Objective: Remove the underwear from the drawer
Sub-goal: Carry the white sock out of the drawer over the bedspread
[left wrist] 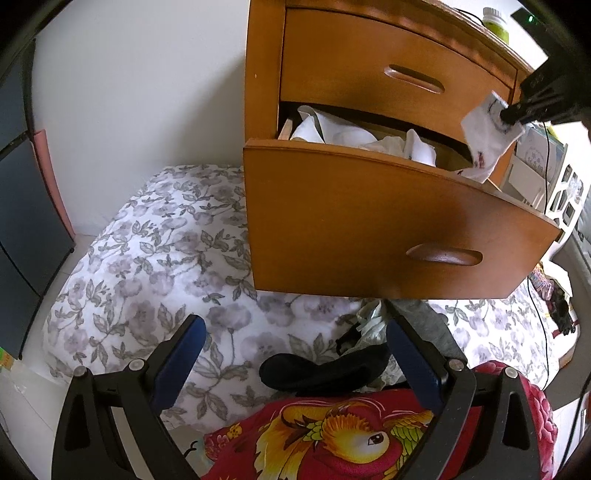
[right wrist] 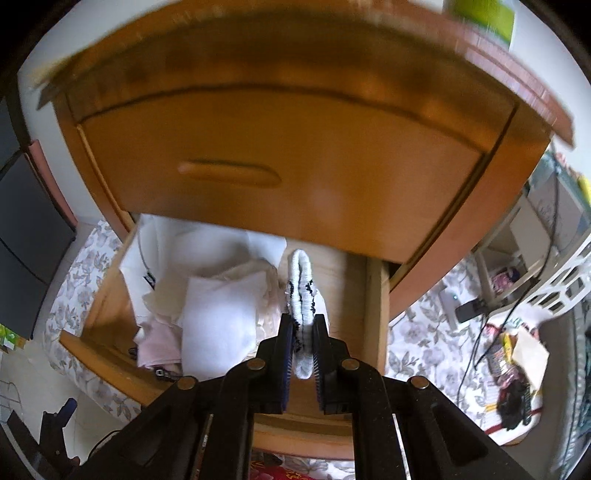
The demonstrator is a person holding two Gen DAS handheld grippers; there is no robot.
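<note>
We note the right gripper [right wrist: 303, 325] clamped on a small white garment with black trim [right wrist: 302, 291]. In the right wrist view it stands up between the two blue pads at centre frame, above the open lower drawer [right wrist: 376, 314]. In the left wrist view the same garment [left wrist: 487, 138] hangs from the right gripper [left wrist: 511, 114] at the upper right, over the right end of the drawer [left wrist: 369, 221]. Its lower edge looks clear of the drawer front, though we cannot be sure of this from the angle.

The left gripper [left wrist: 295, 354] sits at the bottom of its own frame, jaws wide apart, nothing between them. Below and between them lie a black garment [left wrist: 317, 371] and a red cloth with a yellow bird print [left wrist: 332, 439]. Both rest on a floral bedspread [left wrist: 155, 258] that fills the left and lower middle.

The drawer is pulled out of a wooden chest [left wrist: 266, 74]. It holds a heap of white and pale folded fabrics [right wrist: 218, 317], massed toward its left half in the right wrist view. The upper drawer [right wrist: 280, 173] is closed. A green bottle [left wrist: 496, 24] stands on the chest top, upper right. The right wrist view is motion-blurred toward the top.
</note>
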